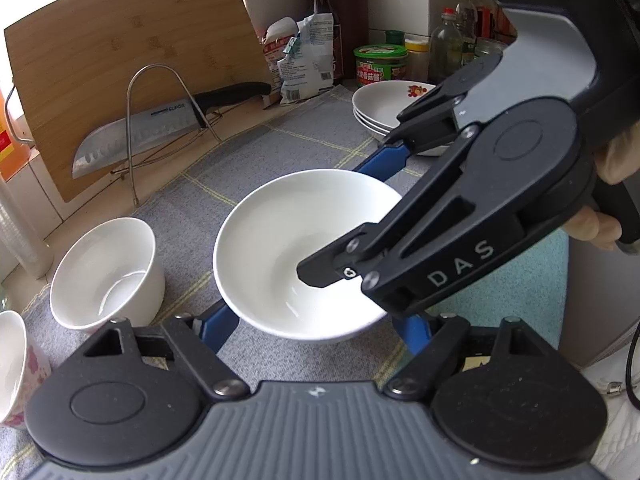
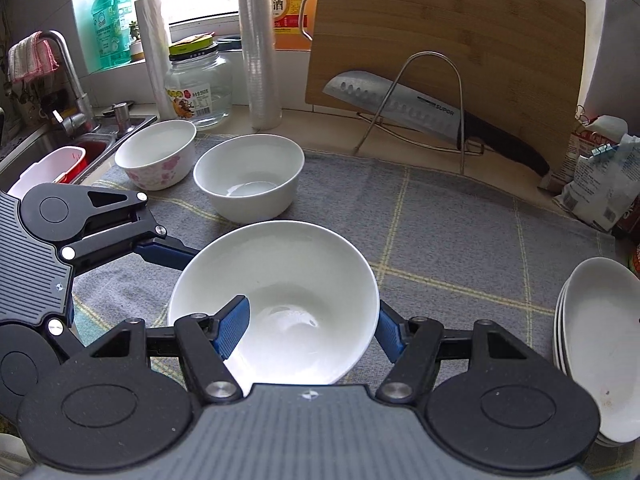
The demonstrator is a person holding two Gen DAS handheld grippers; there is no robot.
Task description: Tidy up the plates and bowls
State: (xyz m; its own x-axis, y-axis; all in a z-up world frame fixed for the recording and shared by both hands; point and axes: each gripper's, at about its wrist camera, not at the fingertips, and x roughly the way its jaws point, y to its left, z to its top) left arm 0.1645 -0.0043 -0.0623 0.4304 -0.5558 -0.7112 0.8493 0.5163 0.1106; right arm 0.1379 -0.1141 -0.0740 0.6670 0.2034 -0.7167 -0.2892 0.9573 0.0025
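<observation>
A wide white bowl (image 1: 288, 232) (image 2: 288, 276) stands on the grey checked cloth (image 1: 280, 148). My right gripper (image 2: 312, 328) has its left finger (image 2: 232, 332) inside the bowl and its right finger outside the rim, jaws apart. My left gripper (image 1: 316, 328) is open, its blue fingers (image 1: 218, 328) either side of the bowl's near base. A straight-sided white bowl (image 1: 108, 276) (image 2: 250, 178) and a flowered bowl (image 1: 12, 364) (image 2: 158, 152) stand to the left. A stack of white plates (image 1: 386, 106) (image 2: 600, 348) sits at the right.
A bamboo cutting board (image 2: 448, 52) and a knife (image 2: 420, 108) in a wire rack stand behind. Bottles and jars (image 1: 380, 62) line the back right. A glass jar (image 2: 200, 88), plastic rolls (image 2: 262, 48) and the sink (image 2: 52, 148) are at the left.
</observation>
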